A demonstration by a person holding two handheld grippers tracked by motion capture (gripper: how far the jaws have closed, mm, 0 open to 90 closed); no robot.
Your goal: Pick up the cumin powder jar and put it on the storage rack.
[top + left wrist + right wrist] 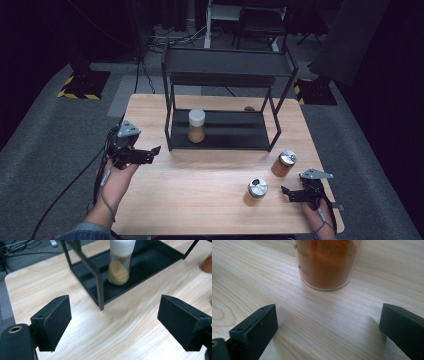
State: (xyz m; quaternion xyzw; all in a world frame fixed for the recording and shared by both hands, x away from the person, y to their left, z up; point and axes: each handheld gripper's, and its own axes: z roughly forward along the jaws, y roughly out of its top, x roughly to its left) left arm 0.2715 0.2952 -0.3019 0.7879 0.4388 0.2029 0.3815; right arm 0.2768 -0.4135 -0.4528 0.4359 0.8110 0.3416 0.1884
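Both your grippers stand wide and hold nothing, either side of the black rack.

Your left gripper [150, 153] sits over the wooden table [200, 200] just left of the black rack [222, 75], near its front left leg, jaws spread wide with only bare wood between them. The white-capped jar [196, 125] of tan powder stands upright on the rack's lower shelf, toward its left end. In front of the rack's right end, two metal-lidded jars stand on the table: one [256, 192] nearer you, the other [284, 163] close to the rack's right front leg. Your right gripper [287, 194] rests just right of the nearer jar, jaws wide, not touching it.
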